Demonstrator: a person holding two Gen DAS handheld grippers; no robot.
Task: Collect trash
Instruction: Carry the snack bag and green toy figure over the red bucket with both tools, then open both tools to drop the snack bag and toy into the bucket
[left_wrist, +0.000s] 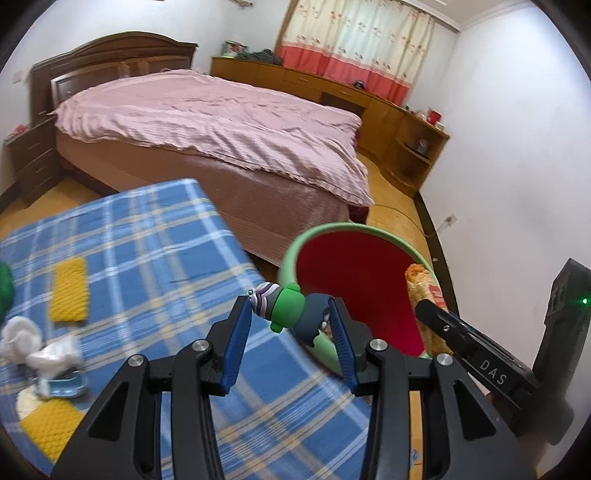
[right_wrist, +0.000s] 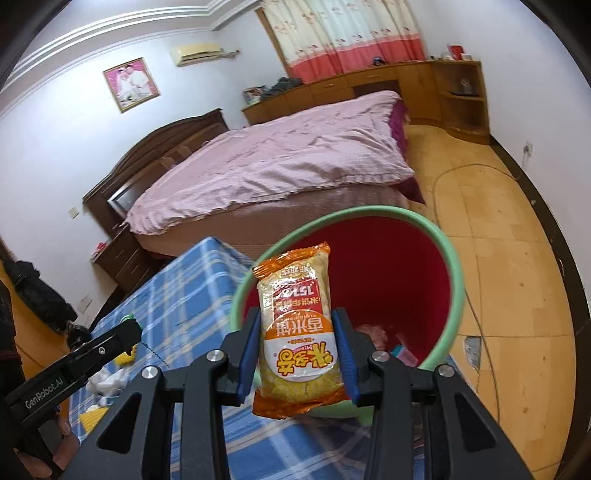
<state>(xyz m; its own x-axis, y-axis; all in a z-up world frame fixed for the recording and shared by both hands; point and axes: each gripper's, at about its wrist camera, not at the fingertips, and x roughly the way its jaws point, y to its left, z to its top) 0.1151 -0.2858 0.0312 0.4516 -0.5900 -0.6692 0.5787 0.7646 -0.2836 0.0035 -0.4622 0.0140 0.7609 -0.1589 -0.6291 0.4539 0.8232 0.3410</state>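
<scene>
Left gripper (left_wrist: 291, 314): we hold it clamped on a small toy figure (left_wrist: 286, 308), blue pads pressing either end, above the table edge just beside the bin.
Toy figure: green middle, striped grey-purple end, dark blue-grey end; it lies crosswise between the pads.
Right gripper (right_wrist: 299, 354): we hold it pinching a snack packet (right_wrist: 295, 332) by its two long sides, over the bin's near rim.
Snack packet: orange and yellow, sealed, standing upright in the grip, printing upside down to us.
Bin (right_wrist: 456, 280): pale green outside, red inside, set on the floor against the table; some pink and blue scraps lie at its bottom.
Table (left_wrist: 155, 236): covered in blue plaid cloth; we count a yellow knitted pad (left_wrist: 69, 290), crumpled white tissue (left_wrist: 35, 341) and a small blue item (left_wrist: 64, 386).
Beyond: bed (left_wrist: 214, 122) with pink cover.
</scene>
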